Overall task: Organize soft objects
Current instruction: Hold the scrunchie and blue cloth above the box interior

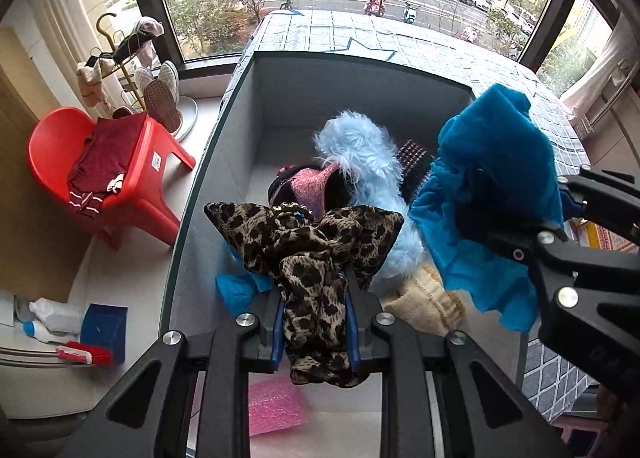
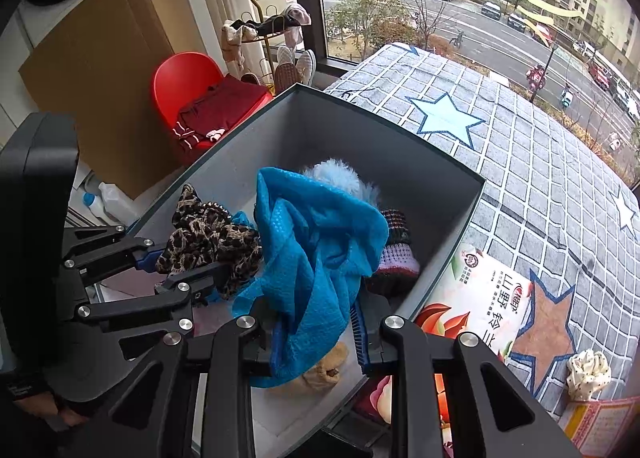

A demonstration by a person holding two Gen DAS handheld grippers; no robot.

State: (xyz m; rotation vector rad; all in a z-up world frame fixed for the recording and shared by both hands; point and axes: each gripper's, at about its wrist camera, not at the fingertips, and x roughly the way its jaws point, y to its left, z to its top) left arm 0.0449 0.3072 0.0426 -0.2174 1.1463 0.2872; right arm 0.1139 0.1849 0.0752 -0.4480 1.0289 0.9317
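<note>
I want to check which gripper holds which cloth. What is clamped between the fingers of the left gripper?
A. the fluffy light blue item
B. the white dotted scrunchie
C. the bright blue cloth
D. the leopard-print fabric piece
D: in the left wrist view the left gripper is closed on the leopard-print fabric piece, while the right gripper pinches the bright blue cloth.

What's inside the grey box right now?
In the grey box: a fluffy light-blue piece, a pink knit, a beige cloth, a pink sheet. Held cloths hide the rest.
</note>
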